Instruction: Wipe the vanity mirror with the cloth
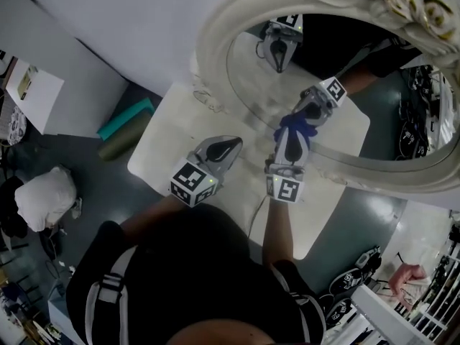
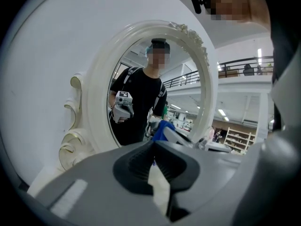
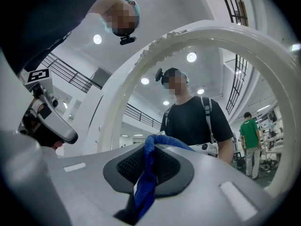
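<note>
The right claw (image 3: 149, 147) is clamped shut on the cloth (image 3: 145, 173), which runs as a narrow bunched strip up between the two dark ribbed pads and folds over their tips. In the head view that claw (image 1: 295, 123) points at the mirror (image 1: 215, 38), and the cloth (image 1: 297, 126) sits at its tip against the lower part of the glass, right where the reflected claw meets it. The cloth is deep blue, soft and rumpled, gathered into a small wad.

The left claw (image 2: 153, 147) has its pads closed together at the tips with nothing between them; only a pale sliver shows through the gap lower down. It (image 1: 231, 146) hangs over the worktop (image 1: 162, 146), just beside the right claw and short of the mirror frame.

Each claw carries a cube with black-and-white square markers, the left cube (image 1: 192, 182) and the right cube (image 1: 284, 188).

The mirror is oval, with a thick cream frame carved in scrolls and flowers, and stands on the white worktop.
</note>
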### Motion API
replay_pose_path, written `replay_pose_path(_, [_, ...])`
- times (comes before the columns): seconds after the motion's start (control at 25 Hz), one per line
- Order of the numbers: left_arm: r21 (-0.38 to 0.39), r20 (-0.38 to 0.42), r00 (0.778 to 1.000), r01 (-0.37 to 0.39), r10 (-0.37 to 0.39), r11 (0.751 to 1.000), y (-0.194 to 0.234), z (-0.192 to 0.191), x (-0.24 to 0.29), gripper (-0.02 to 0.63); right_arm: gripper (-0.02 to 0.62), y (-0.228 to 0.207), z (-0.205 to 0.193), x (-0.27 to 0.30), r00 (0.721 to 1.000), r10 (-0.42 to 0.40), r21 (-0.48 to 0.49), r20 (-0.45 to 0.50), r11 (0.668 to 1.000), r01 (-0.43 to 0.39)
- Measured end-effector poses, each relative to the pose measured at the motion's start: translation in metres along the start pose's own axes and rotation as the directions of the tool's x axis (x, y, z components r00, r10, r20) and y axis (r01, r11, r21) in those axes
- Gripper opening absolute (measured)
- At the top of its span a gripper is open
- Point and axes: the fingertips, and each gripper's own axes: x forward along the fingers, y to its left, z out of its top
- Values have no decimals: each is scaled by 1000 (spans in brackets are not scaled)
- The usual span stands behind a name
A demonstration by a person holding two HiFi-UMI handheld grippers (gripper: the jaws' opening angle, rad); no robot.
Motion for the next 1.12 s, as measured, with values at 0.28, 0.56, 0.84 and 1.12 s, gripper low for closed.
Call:
replay_pose_path(0.28, [-12,29,999,-26,26,1000,1,5,-11,6,35,5,4,1,1000,-9,11,-14,1000,9])
replay_pose_path(0.56, [-19,45,998,-44,44,999,6,6,-22,6,35,8,11,6,1000,-25,25,2,999,25])
replay_pose_path(0.84, [-19,67,996,-54,55,998,31,13,-39,6,35,36,15,33,1000,-6,38,23,999,5])
replay_pose_path(1.12, [-37,86,993,-76,79,996,65,20,-57,6,35,63,21,66,998,-12,85,60,996,7])
